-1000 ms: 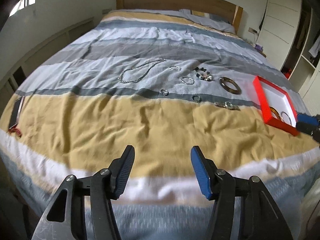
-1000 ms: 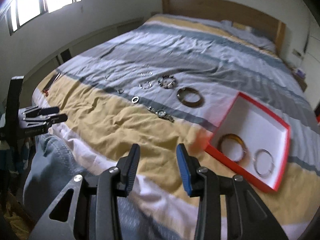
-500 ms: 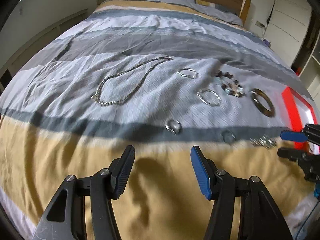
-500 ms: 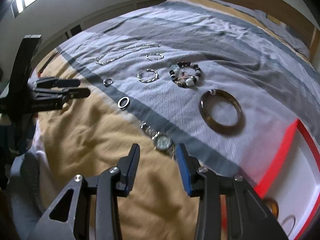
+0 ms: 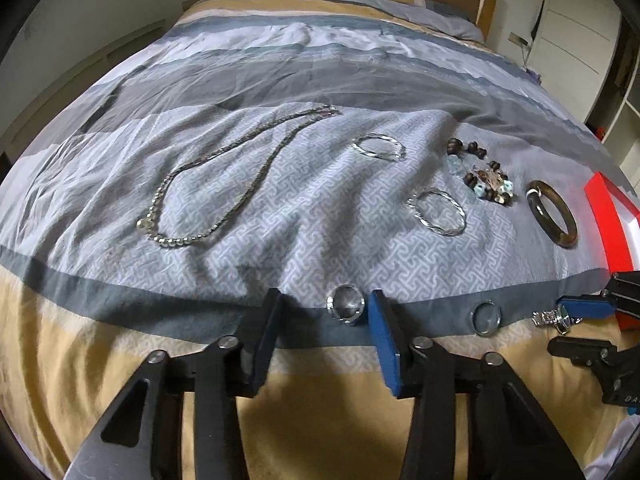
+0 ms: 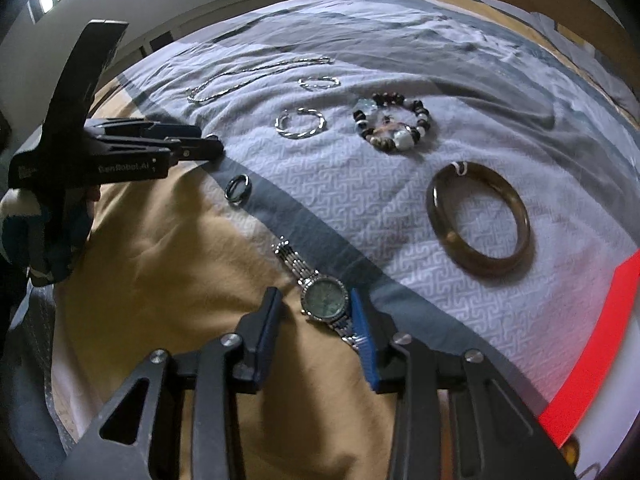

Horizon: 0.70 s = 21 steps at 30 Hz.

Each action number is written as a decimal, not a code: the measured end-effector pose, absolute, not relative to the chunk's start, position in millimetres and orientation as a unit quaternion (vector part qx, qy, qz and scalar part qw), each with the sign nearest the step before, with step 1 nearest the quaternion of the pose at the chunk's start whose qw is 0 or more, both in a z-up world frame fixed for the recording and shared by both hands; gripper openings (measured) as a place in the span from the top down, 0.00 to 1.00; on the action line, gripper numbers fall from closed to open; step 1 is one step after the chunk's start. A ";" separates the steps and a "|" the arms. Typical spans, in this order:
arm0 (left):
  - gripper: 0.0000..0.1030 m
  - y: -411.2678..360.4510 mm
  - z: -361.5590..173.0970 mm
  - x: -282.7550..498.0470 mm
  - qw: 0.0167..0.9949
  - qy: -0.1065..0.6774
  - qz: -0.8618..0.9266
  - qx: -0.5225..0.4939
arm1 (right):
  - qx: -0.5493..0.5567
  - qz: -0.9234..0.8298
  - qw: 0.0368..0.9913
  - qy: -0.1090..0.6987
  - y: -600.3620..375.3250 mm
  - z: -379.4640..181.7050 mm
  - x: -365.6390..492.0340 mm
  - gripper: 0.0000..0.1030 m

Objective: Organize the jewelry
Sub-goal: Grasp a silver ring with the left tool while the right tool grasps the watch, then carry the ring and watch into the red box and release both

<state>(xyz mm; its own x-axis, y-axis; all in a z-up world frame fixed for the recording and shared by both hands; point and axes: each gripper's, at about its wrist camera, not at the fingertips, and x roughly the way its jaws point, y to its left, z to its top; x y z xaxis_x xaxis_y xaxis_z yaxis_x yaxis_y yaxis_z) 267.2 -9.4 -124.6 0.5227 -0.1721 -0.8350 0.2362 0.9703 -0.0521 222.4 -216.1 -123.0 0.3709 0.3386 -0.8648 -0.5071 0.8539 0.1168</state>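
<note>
While spread apart, left gripper [image 5: 326,306] straddling silver ring [image 5: 345,304]; right gripper [image 6: 316,306] spread around watch [image 6: 325,297]; brown bangle [image 6: 478,225] at two o'clock.

There is one necklace [image 5: 224,184], one watch [image 6: 325,300] and one red box [image 5: 610,222]. There are two small rings [image 5: 345,305] [image 5: 486,318], and two thin silver bangles [image 5: 379,147] [image 5: 438,211]. There is one bead bracelet [image 6: 394,122] and one thick brown bangle [image 6: 478,224], all on one bed [image 5: 320,60].
</note>
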 end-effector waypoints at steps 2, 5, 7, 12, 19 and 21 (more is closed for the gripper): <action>0.73 -11.7 -124.7 266.2 0.870 0.476 -0.124 0.035 | -0.072 0.256 0.825 0.499 -216.4 -123.9 220.4 0.79; 0.84 -14.3 -124.3 265.1 0.866 0.481 -0.133 0.031 | -0.057 0.246 0.831 0.496 -217.1 -122.4 217.0 0.79; 0.84 -14.0 -122.9 263.9 0.866 0.482 -0.135 0.026 | -0.048 0.241 0.835 0.493 -217.7 -120.5 215.2 0.79; 0.84 -10.2 -114.3 257.1 0.865 0.481 -0.140 0.013 | -0.033 0.232 0.847 0.477 -216.5 -110.2 204.9 0.79; 0.84 -7.3 -89.2 235.7 0.873 0.467 -0.142 0.011 | -0.024 0.230 0.863 0.448 -210.0 -78.7 181.3 0.79; 0.84 -6.9 -79.0 227.5 0.876 0.461 -0.145 0.011 | -0.023 0.229 0.867 0.442 -208.7 -70.0 173.1 0.79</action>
<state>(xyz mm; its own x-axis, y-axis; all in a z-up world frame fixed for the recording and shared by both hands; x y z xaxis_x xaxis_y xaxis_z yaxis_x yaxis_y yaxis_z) 227.5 -6.9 -79.0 0.5334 -0.2437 -0.8100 0.2640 0.9577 -0.1143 173.1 -208.7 -70.0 0.5048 0.3758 -0.7772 -0.4173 0.8943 0.1614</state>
